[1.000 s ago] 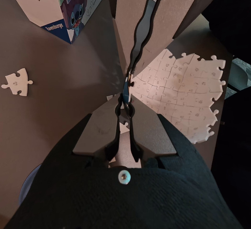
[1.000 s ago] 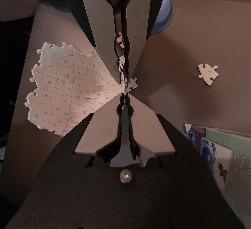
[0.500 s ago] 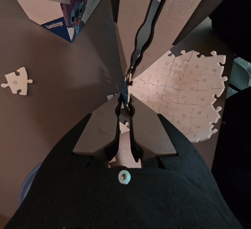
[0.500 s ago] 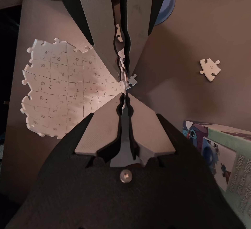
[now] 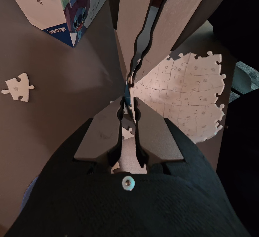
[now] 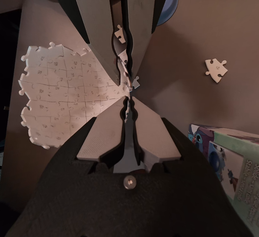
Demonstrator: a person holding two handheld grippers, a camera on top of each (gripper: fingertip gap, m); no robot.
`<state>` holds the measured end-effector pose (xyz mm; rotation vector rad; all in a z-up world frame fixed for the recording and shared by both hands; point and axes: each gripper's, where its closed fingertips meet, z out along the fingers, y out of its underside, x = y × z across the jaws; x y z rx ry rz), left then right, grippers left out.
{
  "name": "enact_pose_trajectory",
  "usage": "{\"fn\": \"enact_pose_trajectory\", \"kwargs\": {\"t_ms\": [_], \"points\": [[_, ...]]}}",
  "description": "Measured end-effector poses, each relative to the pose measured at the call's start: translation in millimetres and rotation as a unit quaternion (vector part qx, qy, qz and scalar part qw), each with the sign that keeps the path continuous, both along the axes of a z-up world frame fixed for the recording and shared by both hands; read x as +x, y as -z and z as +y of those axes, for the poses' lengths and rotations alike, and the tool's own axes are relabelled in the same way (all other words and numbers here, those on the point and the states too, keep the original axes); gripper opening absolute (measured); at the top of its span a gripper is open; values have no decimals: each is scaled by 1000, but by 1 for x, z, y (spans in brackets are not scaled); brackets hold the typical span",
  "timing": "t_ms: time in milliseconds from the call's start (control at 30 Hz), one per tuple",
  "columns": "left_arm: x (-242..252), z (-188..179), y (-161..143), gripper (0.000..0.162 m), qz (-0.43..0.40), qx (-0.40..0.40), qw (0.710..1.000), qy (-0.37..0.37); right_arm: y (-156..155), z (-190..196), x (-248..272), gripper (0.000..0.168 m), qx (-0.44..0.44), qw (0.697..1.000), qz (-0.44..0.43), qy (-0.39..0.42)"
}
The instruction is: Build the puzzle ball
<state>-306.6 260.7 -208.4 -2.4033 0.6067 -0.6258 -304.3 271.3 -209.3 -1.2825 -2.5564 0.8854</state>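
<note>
Right now both grippers meet tip to tip at the curved puzzle shell's [image 5: 185, 97] edge. Left gripper [image 5: 127, 101] probably pinches a blue piece [image 5: 127, 94]; right gripper [image 6: 129, 98] clamps the shell's rim.

dim warm light, deep shadows, wide-angle edge distortion, slight blur at corners.

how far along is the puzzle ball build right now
Done: many numbered pieces are joined into a curved white shell section, far short of a closed ball. In hand: the left gripper and the right gripper meet tip to tip at the shell's edge, each apparently pinching a piece there. Left: loose pieces wait on the table, one off to the side, another beyond the fingers.
</note>
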Motion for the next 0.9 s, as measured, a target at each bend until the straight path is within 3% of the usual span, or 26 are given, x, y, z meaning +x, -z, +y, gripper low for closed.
{"fn": "enact_pose_trajectory", "kwargs": {"t_ms": [900], "points": [[2, 6, 11, 5, 10, -26, 1000, 4, 7, 4, 4, 1, -15, 999, -28, 19]]}}
